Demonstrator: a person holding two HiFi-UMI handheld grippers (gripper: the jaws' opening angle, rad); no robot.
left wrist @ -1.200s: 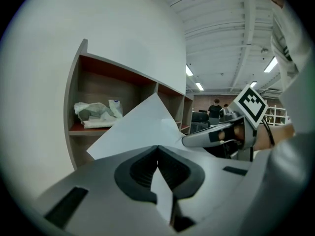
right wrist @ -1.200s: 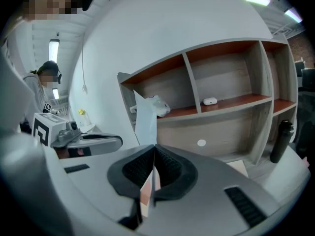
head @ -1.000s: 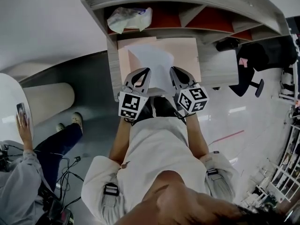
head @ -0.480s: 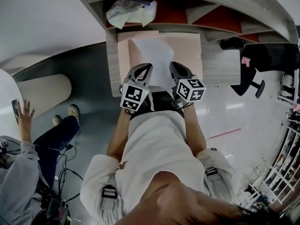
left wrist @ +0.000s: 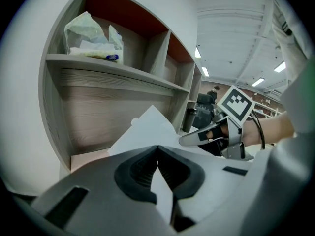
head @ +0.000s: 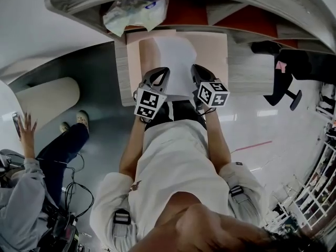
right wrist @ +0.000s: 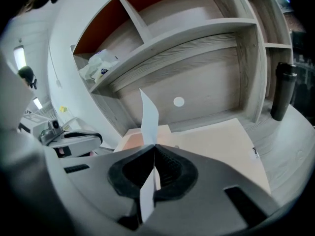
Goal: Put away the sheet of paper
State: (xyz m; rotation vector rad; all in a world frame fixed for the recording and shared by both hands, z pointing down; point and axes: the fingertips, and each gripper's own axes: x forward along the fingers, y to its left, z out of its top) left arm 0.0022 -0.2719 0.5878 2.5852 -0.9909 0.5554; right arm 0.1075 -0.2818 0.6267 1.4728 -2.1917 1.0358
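Nearest, the left gripper (left wrist: 157, 151) was seen shut tight on the near left edge of the sheet of paper (head: 176, 61). The right gripper (right wrist: 154, 150) was clamped likewise on its near right edge, with only paper pinched between the pads. The sheet was held off the peach desk mat (head: 214, 54), its far corner raised.

Against the second before, both grippers and the sheet had been carried forward over the mat. The sheet's far edge had been brought close under the lower board of the shelf unit (right wrist: 197, 36). Nothing had been let go, so the task was judged to be in mid-carry, with the paper not yet stowed. Whether the space under the board or a compartment above was meant could not be told.

Farther back, a crumpled plastic bag (head: 134, 13) was seen in the left compartment. A dark flask (right wrist: 281, 90) stood on the desk (head: 248, 70) to the right, well apart from the sheet.
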